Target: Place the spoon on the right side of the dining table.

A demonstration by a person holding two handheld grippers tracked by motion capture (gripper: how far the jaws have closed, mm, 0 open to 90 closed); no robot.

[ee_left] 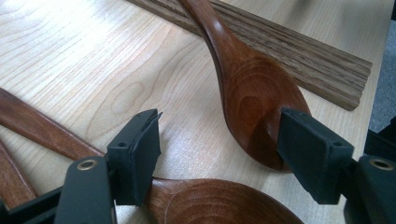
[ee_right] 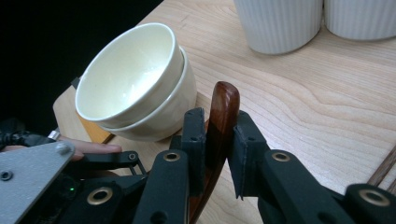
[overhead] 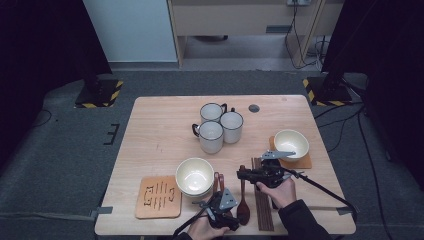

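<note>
A dark wooden spoon [overhead: 243, 200] lies near the table's front edge, its bowl toward the person. My right gripper [overhead: 243, 175] [ee_right: 218, 135] is shut on the tip of that spoon's handle [ee_right: 224, 100], a pad on each side. My left gripper [overhead: 227, 210] [ee_left: 219, 140] stands open low over the table. Its right pad sits at the rim of a spoon bowl [ee_left: 252, 88]. A second spoon bowl [ee_left: 210, 203] lies under its left pad. Bare tabletop shows between the jaws.
A slatted wooden strip [overhead: 262, 205] [ee_left: 299, 51] lies right of the spoon. Two stacked cream bowls [overhead: 195, 175] [ee_right: 130, 74] stand beside an orange mat [overhead: 157, 196]. Three white mugs [overhead: 220, 125] stand mid-table. Another bowl [overhead: 291, 142] rests on an orange coaster [overhead: 305, 161] at the right.
</note>
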